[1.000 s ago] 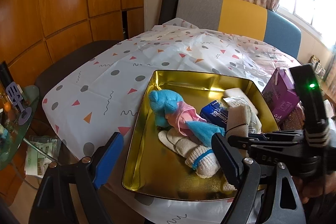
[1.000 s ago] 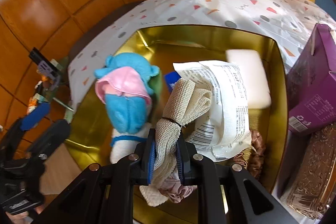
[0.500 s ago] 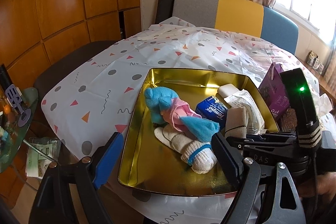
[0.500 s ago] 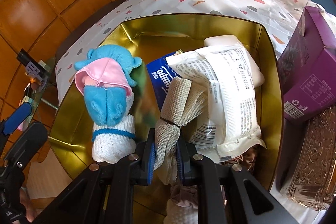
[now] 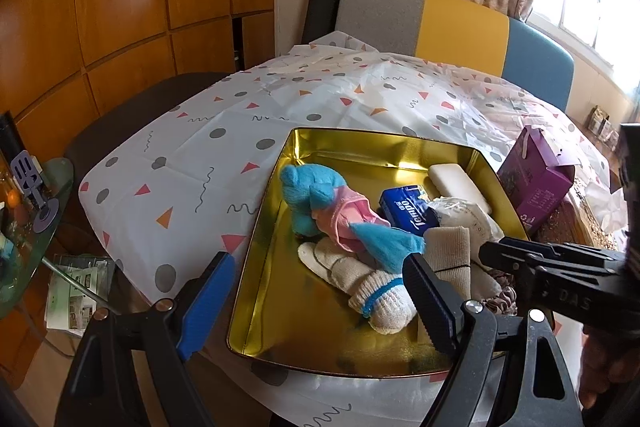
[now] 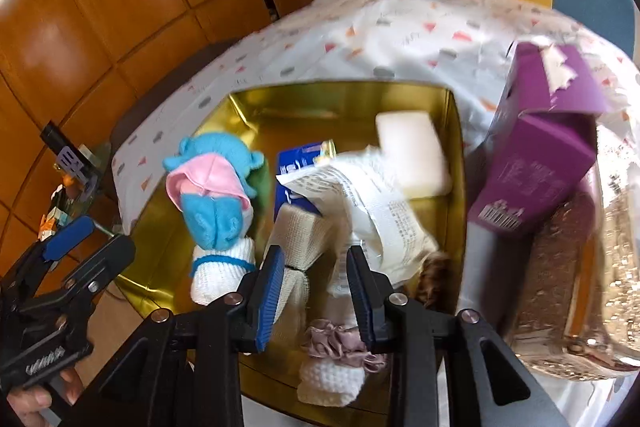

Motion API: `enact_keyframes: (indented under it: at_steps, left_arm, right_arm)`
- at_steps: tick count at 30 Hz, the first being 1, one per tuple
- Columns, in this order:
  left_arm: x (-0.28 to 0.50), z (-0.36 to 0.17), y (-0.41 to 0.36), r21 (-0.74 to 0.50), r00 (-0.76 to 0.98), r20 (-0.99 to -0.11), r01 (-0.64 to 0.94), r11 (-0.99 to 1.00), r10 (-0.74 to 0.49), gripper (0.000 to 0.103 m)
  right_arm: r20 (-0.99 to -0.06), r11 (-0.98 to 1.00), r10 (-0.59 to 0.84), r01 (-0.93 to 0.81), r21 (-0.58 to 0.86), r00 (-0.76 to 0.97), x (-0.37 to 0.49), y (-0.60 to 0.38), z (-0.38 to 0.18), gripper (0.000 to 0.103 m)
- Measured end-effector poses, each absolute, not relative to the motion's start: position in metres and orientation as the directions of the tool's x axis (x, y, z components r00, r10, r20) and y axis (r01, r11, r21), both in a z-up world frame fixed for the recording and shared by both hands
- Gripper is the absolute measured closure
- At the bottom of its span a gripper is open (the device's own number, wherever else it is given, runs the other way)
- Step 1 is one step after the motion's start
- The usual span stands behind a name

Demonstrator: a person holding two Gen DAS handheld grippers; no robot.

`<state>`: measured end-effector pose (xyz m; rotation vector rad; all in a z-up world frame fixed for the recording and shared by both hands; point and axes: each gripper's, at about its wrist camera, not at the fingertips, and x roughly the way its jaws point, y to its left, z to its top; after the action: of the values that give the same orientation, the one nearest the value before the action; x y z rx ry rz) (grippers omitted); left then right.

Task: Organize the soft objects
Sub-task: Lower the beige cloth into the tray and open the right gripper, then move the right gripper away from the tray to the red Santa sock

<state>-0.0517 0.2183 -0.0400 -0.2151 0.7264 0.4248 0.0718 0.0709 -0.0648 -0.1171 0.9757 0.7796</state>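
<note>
A gold tin tray (image 5: 320, 311) (image 6: 168, 219) on the table holds soft things: a blue and pink plush toy (image 5: 320, 203) (image 6: 214, 187), white knit gloves (image 5: 372, 287) (image 6: 220, 267), a beige mesh bandage roll (image 5: 450, 259) (image 6: 300, 239), a mauve scrunchie (image 6: 340, 345), a blue Tempo tissue pack (image 5: 406, 213), a white wrapped pack (image 6: 372, 203) and a white sponge (image 5: 456, 181) (image 6: 412, 151). My right gripper (image 6: 314, 291) is open above the bandage roll, which lies in the tray between the fingers. My left gripper (image 5: 316, 303) is open and empty at the tray's near left corner.
A purple carton (image 5: 536, 183) (image 6: 536, 163) stands right of the tray, with an ornate gold tin (image 6: 568, 291) beside it. The patterned tablecloth (image 5: 224, 147) covers the table. A glass side table (image 5: 28, 211) is at left; a bench seat (image 5: 460, 23) behind.
My right gripper has opened and let go of the beige bandage roll, which now rests in the tray. Both cameras have drawn back a little from the tray.
</note>
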Motion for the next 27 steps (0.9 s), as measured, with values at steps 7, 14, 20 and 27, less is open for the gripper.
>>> enact_keyframes:
  at_steps: [7, 14, 20, 27]
  left_arm:
    - [-0.052, -0.043, 0.219, -0.039, 0.661, -0.688, -0.444, 0.895, 0.298, 0.017]
    - [-0.050, -0.050, 0.220, -0.028, 0.644, -0.702, -0.453, 0.891, 0.305, 0.017]
    - [-0.050, -0.050, 0.215, -0.020, 0.647, -0.699, -0.442, 0.897, 0.304, 0.017]
    - [-0.053, -0.047, 0.212, -0.017, 0.660, -0.685, -0.436, 0.900, 0.306, 0.017]
  right_arm:
    - [-0.825, 0.678, 0.496, -0.714, 0.173, 0.271, 0.063, 0.101, -0.084, 0.091]
    - [-0.846, 0.689, 0.472, -0.703, 0.178, 0.248, 0.065, 0.109, -0.101, 0.091]
    - [-0.840, 0.709, 0.475, -0.680, 0.188, 0.264, 0.062, 0.100, -0.101, 0.085]
    - [-0.823, 0.742, 0.464, -0.651, 0.159, 0.328, 0.056, 0.086, -0.091, 0.078]
